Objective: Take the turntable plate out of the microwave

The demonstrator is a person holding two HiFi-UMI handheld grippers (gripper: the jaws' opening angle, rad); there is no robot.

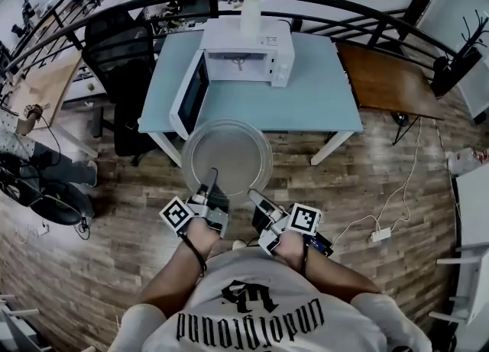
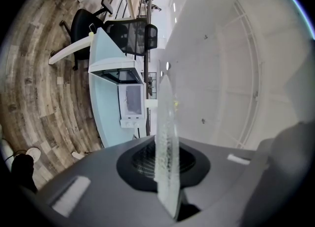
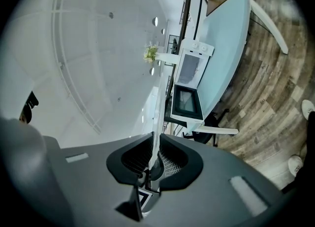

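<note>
Jaws of left gripper (image 1: 207,185) and right gripper (image 1: 257,198) each pinch the turntable plate (image 1: 227,150) near rim. Plate is outside microwave (image 1: 246,57), at bench (image 1: 321,98) front edge, above open floor.

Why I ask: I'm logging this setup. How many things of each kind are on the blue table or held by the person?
microwave: 1
vase of flowers, on the microwave: 1
plate, glass: 1
grippers: 2 (left gripper, right gripper), both holding the plate
Total: 5
</note>
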